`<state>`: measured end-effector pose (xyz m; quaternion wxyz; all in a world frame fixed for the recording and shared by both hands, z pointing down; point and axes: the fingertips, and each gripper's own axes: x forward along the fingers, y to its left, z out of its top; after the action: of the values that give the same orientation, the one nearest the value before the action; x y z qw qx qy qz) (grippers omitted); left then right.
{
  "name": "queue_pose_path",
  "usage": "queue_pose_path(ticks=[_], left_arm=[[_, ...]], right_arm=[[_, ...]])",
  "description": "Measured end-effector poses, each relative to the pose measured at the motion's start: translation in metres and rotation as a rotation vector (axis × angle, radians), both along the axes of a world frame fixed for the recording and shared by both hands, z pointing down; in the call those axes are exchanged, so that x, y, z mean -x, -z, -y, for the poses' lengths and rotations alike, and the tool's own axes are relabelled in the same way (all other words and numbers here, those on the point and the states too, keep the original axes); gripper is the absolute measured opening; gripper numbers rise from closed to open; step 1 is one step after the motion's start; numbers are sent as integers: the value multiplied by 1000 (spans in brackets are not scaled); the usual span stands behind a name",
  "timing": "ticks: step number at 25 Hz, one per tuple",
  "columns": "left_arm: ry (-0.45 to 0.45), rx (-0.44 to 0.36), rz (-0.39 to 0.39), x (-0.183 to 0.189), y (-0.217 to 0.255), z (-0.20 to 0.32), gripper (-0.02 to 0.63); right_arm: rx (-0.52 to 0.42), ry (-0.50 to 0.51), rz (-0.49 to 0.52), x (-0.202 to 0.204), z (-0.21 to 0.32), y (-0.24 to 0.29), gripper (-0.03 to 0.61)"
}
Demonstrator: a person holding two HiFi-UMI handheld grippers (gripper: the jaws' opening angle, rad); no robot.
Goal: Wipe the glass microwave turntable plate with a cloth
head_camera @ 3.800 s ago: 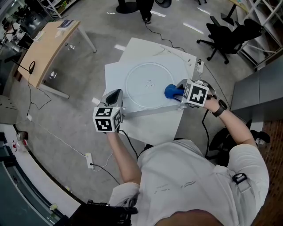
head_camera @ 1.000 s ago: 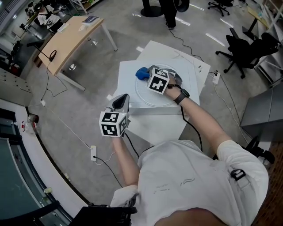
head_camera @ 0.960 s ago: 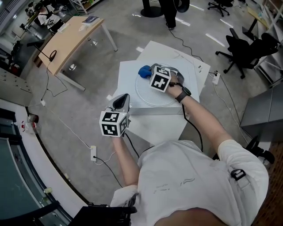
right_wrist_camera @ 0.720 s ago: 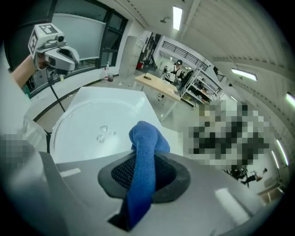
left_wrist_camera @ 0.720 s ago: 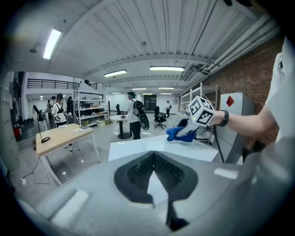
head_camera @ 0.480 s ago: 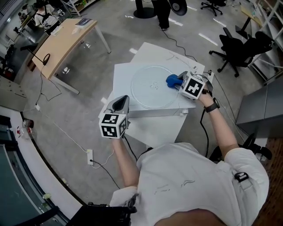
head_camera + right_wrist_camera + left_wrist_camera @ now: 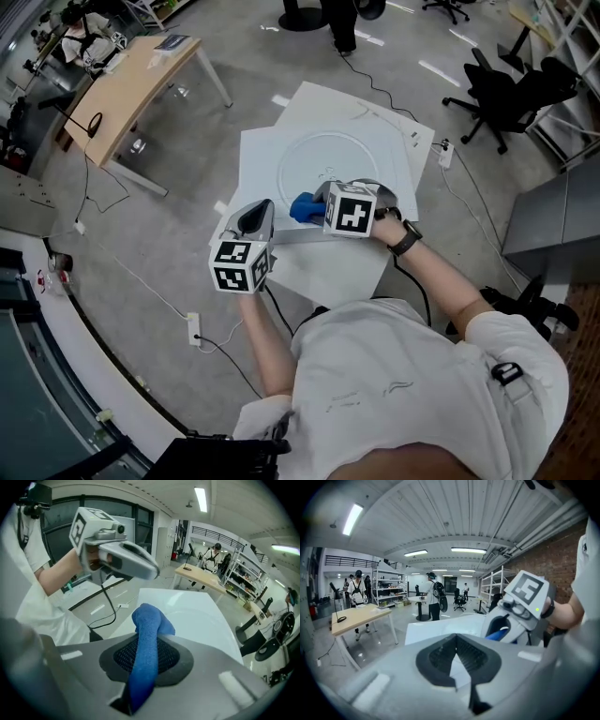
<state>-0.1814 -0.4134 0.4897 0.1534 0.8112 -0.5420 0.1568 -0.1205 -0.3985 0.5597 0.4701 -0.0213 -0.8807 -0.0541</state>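
Observation:
The round glass turntable plate [image 7: 336,161] lies flat on the white table [image 7: 398,150]. My right gripper [image 7: 317,208] is shut on a blue cloth [image 7: 304,208] at the plate's near-left rim, close to the table's front edge. In the right gripper view the blue cloth [image 7: 146,637] sticks out between the jaws of the right gripper [image 7: 144,657] over the white surface. My left gripper [image 7: 253,219] hovers off the table's front-left corner, shut and holding nothing. In the left gripper view, past the left gripper [image 7: 457,658], the right gripper [image 7: 520,609] shows with the cloth [image 7: 499,634].
A wooden desk [image 7: 122,80] stands at the far left, black office chairs [image 7: 511,89] at the far right, a grey cabinet [image 7: 553,216] on the right. A power strip [image 7: 192,330] and cables lie on the floor. A person [image 7: 342,23] stands beyond the table.
My right gripper has swept the cloth across the plate, from its far left to its right side, then back to the near-left rim. The left gripper has stayed put.

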Motion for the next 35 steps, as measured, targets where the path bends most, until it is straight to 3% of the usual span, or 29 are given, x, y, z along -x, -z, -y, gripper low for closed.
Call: queue_pose_path(ticks=[3,6,12,14,17,21,25,28,32,35], left_arm=[[9,-4,1,7,3,-3,3],[15,-11,1,11,6,-4,3],[-8,-17,-5,2,4,-2,3],[-11,-17,-10,4,4,-1,3],[-7,-11,-17,8,3,0,3],[-2,-3,-25,8,-2,1,3],[-5,-2,-29,2,-5,2,3],[-13,-3,-24,-4,-3,1,3],[-1,-11,-15,2,2,-1,3],[18,-21,-16,7,4,-1,3]], right_arm=[[-77,-60,54,42,39,5,61],[-179,-163,62,51,95,9,61],[-288,-320,-38,-30,173,-2,61],[-257,-319,-54,-60,173,-3,61],[-133,-310,-94,-102,144,-7,60],[-7,-136,-197,-125,65,-4,61],[87,59,-138,-81,5,-5,61],[22,119,-23,-25,8,0,64],[-110,-1,110,28,67,10,64],[-228,-129,61,16,125,5,64]])
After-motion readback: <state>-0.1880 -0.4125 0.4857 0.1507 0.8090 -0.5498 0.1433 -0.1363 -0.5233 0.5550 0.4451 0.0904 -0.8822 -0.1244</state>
